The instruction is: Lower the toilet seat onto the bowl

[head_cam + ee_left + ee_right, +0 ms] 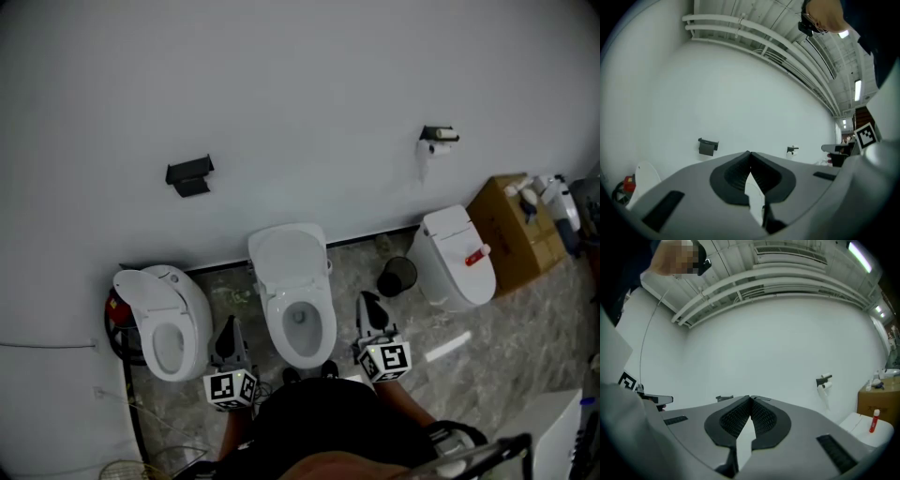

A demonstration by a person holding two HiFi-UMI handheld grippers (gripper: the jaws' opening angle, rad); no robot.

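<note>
1. The white plastic toilet seat (289, 255) of the middle toilet stands raised and leans back towards the plain white wall (300, 84). The white oval bowl (302, 328) lies open below it. From above I cannot tell the seat from the lid behind it.
2. My left tongs (749, 154) are closed, the ribbed black pads meeting at the tips. Nothing sits between them, and they touch nothing and face the wall.
3. My right tongs (750, 399) are closed tip to tip in the same way, empty and clear of everything.
4. In the head view the two tongs show either side of the bowl, the left one by its left flank and the right one by its right. Both are apart from the seat.
5. Left of the bowl stands a second white toilet (169, 323) with its lid up.
6. Right of the bowl a small round black bin (397, 277) sits on the grey marbled floor (487, 347). Beside the bin is a third white toilet (457, 255) with its lid down.
7. Beyond that toilet is a brown cardboard box (516, 230).
8. On the wall hang a black toilet-roll holder (437, 136) and a black bracket (190, 175).
</note>
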